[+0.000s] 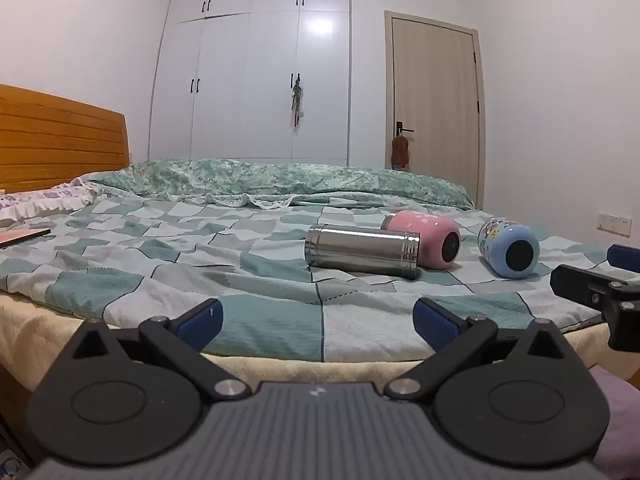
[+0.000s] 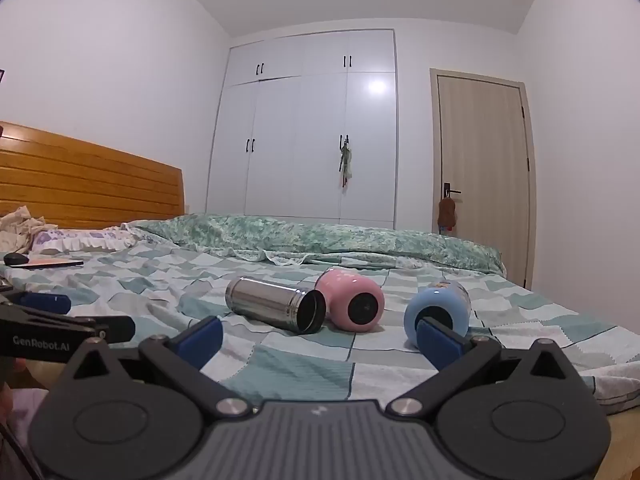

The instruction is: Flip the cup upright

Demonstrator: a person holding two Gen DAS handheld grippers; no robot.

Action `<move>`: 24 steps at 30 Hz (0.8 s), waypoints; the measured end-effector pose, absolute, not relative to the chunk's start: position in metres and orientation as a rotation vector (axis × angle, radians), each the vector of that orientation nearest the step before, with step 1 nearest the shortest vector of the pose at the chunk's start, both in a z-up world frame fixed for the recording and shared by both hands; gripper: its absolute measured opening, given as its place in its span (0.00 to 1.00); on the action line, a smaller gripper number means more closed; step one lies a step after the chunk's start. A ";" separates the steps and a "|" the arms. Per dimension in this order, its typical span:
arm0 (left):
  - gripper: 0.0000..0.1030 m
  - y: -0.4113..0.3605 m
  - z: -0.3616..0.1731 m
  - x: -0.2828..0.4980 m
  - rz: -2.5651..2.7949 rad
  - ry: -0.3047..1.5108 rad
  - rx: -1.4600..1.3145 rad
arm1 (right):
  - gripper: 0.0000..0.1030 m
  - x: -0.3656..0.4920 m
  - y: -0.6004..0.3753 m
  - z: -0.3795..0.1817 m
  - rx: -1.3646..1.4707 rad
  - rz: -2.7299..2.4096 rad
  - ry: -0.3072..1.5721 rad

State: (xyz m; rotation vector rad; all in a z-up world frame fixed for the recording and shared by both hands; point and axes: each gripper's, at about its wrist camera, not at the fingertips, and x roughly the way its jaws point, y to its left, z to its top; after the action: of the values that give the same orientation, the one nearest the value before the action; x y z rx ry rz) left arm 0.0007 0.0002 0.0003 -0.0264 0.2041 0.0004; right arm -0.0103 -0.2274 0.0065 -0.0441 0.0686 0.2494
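Observation:
Three cups lie on their sides on the checked bedspread (image 1: pixel 160 256). A steel cup (image 1: pixel 360 250) (image 2: pixel 276 304) lies to the left. A pink cup (image 1: pixel 428 240) (image 2: pixel 352 300) lies right behind it. A blue cup (image 1: pixel 508 246) (image 2: pixel 438 312) lies to the right. My left gripper (image 1: pixel 318 320) is open and empty, at the bed's near edge, short of the cups. My right gripper (image 2: pixel 318 338) is open and empty, close in front of the cups; its right finger (image 2: pixel 438 340) overlaps the blue cup in view. The right gripper also shows in the left wrist view (image 1: pixel 600 280), and the left gripper in the right wrist view (image 2: pixel 60 320).
A folded green quilt (image 1: pixel 280 180) lies across the far side of the bed. A wooden headboard (image 1: pixel 60 140) and pillows are at the left, with a flat book (image 1: pixel 20 236) near them. A white wardrobe (image 1: pixel 252 80) and a door (image 1: pixel 436 100) stand behind.

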 end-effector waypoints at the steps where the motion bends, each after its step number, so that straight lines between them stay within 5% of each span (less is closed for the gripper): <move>1: 1.00 0.000 0.000 0.000 -0.001 0.190 -0.031 | 1.00 -0.010 -0.227 0.006 -0.043 0.250 0.066; 24: 1.00 -0.003 0.000 -0.001 -0.008 0.186 -0.019 | 1.00 -0.011 -0.227 0.006 -0.045 0.249 0.061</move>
State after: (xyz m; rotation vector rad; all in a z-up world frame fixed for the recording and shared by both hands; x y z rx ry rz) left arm -0.0010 -0.0029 -0.0001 -0.0195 0.1863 -0.0078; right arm -0.0108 -0.2274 0.0064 -0.0448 0.0612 0.2494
